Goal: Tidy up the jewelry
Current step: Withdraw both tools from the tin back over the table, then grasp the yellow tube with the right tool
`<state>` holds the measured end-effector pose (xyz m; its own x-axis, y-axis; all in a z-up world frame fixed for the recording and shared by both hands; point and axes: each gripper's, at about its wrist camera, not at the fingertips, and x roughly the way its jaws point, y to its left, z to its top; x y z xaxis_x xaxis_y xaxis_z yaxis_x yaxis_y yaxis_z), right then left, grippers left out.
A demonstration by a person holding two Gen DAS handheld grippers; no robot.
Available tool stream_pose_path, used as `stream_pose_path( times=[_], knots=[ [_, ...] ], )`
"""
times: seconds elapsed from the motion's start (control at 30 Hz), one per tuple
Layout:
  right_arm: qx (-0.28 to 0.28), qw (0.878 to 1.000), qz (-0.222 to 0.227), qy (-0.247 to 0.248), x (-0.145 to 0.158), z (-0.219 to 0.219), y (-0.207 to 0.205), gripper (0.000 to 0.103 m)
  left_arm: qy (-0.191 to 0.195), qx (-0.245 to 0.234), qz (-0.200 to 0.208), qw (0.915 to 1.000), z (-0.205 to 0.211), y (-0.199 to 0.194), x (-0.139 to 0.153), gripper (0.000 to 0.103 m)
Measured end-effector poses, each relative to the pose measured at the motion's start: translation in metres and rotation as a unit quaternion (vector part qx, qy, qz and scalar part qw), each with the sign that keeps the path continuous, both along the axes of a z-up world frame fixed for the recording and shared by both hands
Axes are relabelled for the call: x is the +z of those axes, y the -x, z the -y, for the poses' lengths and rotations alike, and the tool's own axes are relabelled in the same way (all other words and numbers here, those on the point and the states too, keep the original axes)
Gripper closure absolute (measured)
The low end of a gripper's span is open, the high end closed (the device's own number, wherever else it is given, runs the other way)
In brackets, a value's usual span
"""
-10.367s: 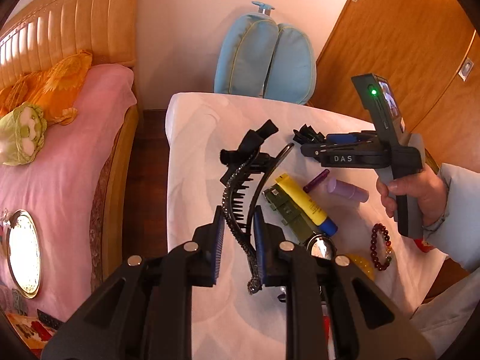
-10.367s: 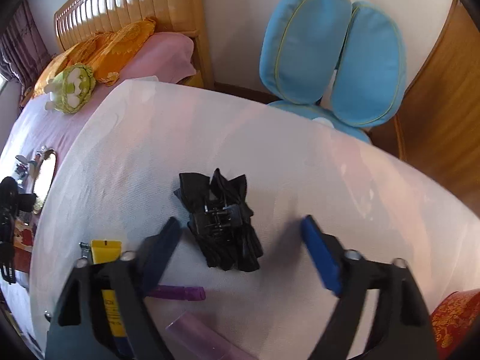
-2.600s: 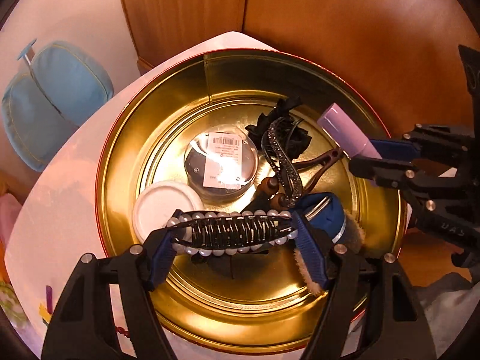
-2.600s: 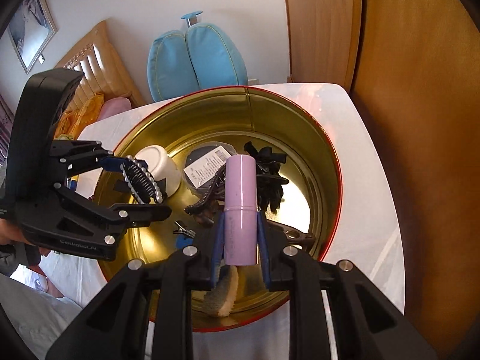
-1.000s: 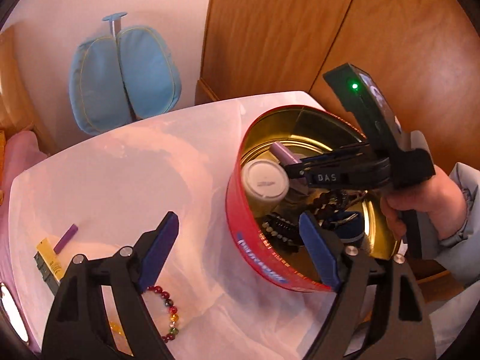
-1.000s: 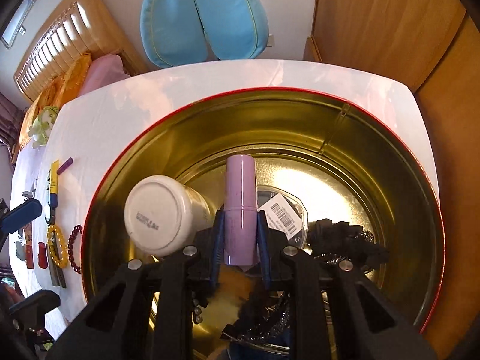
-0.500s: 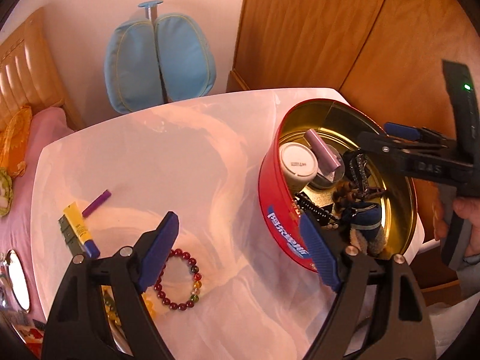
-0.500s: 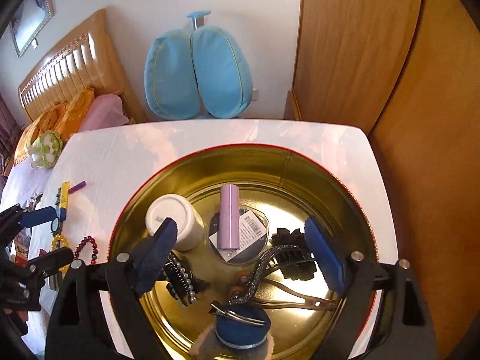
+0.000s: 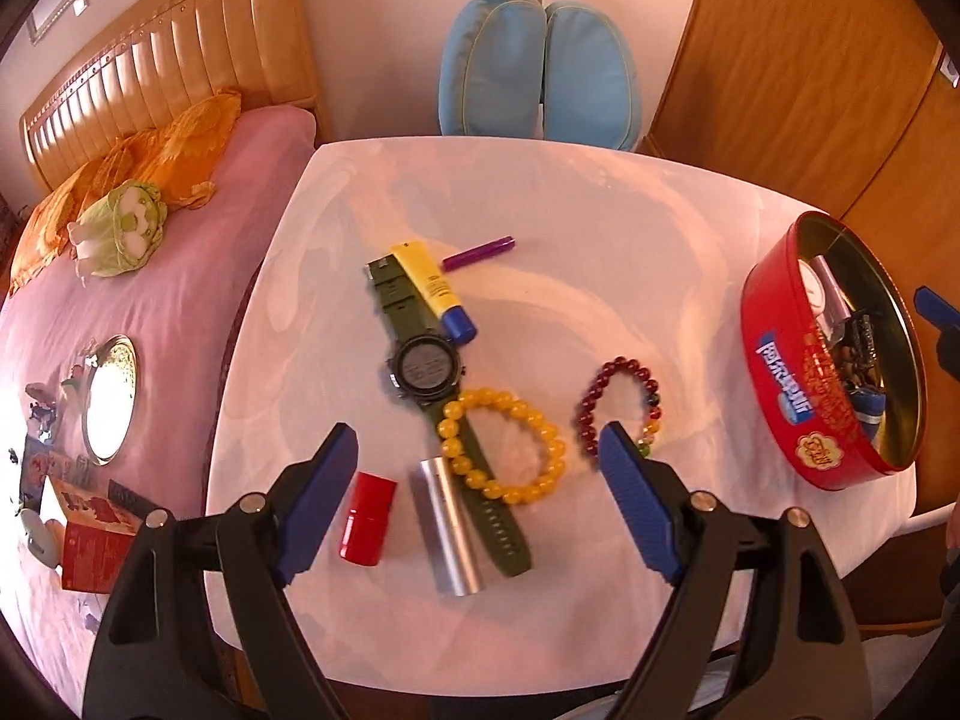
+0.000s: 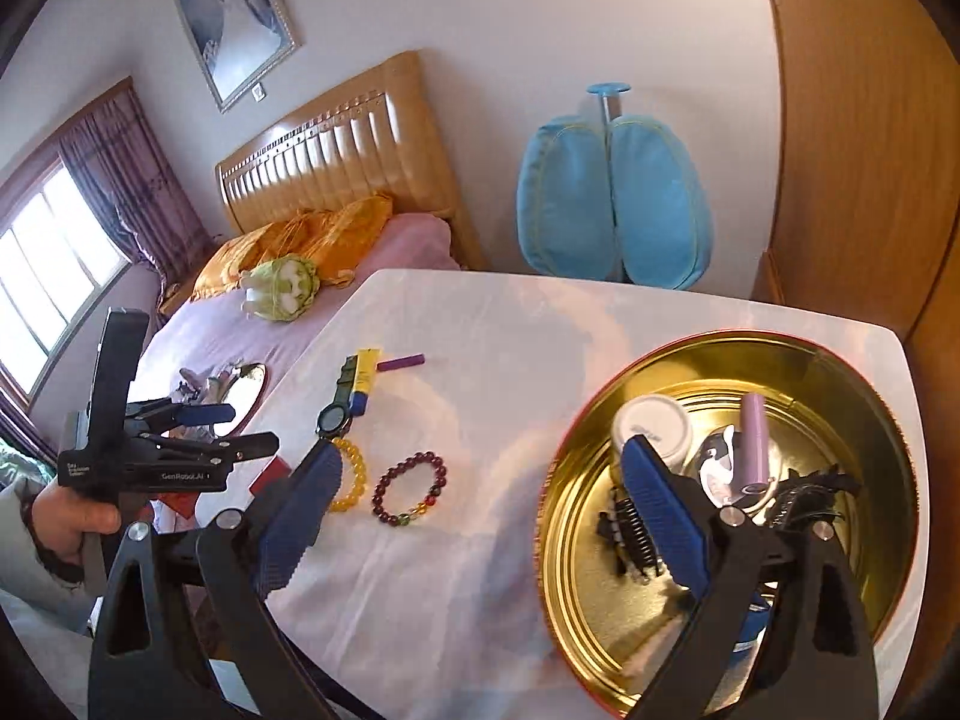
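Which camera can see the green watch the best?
The left wrist camera. There the green watch lies whole on the white table: round face and both straps, with the yellow bracelet across the lower strap. The right wrist camera shows it small and far off, the lower strap hidden.

In the left wrist view the red tin [image 9: 798, 396] hides most of its contents behind its near wall, and only a blue fingertip of the right gripper [image 9: 937, 307] shows at the right edge. The green watch [image 9: 425, 367] has its strap partly covered by the yellow tube [image 9: 433, 290], the yellow bead bracelet [image 9: 503, 445] and the silver cylinder [image 9: 451, 527]. In the right wrist view the tin's near rim is cut off, and the right finger [image 10: 660, 516] covers part of the black hair clip [image 10: 630, 534].
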<state>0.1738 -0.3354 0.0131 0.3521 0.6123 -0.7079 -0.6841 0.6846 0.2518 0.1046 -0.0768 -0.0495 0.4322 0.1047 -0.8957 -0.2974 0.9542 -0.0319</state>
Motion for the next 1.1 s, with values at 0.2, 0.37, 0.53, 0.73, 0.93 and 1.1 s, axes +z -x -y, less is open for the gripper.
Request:
stream_pose_path(
  times=[0.2,0.37,0.53,0.73,0.93,1.1],
  knots=[
    [-0.037,0.997,-0.015,0.065,-0.030,-0.068,0.018,0.008,0.028,-0.056,0.001,0.9981,-0.051,-0.001,-0.025,0.022],
    [-0.061,0.995,-0.048,0.067,-0.057,-0.133,0.025,0.008,0.030,-0.120,0.010,0.9923,-0.084,0.005,-0.033,0.022],
    [-0.044,0.992,-0.046,0.105,-0.076,-0.188,0.024,0.008,0.035,-0.131,0.005,0.9908,-0.112,0.012,-0.040,0.022],
    [-0.013,0.989,-0.028,0.147,-0.109,-0.238,-0.004,0.010,0.049,-0.085,0.018,0.9950,-0.138,0.016,-0.046,0.022],
    [-0.004,0.986,-0.048,0.161,-0.135,-0.270,-0.034,0.022,0.053,-0.067,0.005,0.9963,-0.149,0.019,-0.055,0.022],
    [0.016,0.981,-0.034,0.190,-0.148,-0.285,-0.036,0.045,0.073,-0.056,0.010,0.9958,-0.156,0.020,-0.058,0.022]
  ],
)
